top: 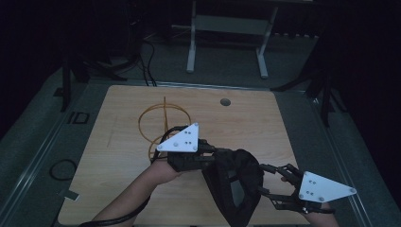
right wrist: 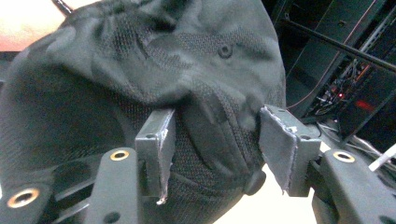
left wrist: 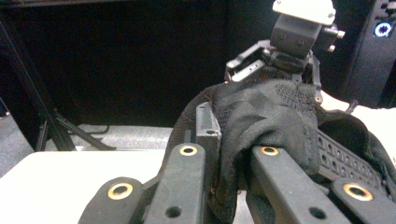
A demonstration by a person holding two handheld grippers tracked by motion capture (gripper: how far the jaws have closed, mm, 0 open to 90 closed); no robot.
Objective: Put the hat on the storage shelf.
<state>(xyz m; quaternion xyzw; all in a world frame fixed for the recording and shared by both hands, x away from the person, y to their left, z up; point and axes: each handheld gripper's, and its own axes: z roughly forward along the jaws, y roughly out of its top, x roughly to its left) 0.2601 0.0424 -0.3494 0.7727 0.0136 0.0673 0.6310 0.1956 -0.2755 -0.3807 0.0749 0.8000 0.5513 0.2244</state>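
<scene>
Black mesh cap point(top: 235, 182) hangs above the near edge of the wooden table point(top: 118, 156), held between both tools. Left gripper point(top: 208, 153) pinches the fabric with its jaws closed on it. Right gripper point(top: 267, 182) has jaws spread, cap fabric bulging between them.

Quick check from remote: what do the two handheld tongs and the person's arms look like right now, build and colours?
Both the left tongs and the right tongs are black linkage frames, each topped by a pale three-cornered plate dotted with small holes. Up close, the arms carry brass-ringed pivots and end in grey rectangular pads. A black cable trails along the left forearm, which is bare, with no sleeve in view.
</scene>
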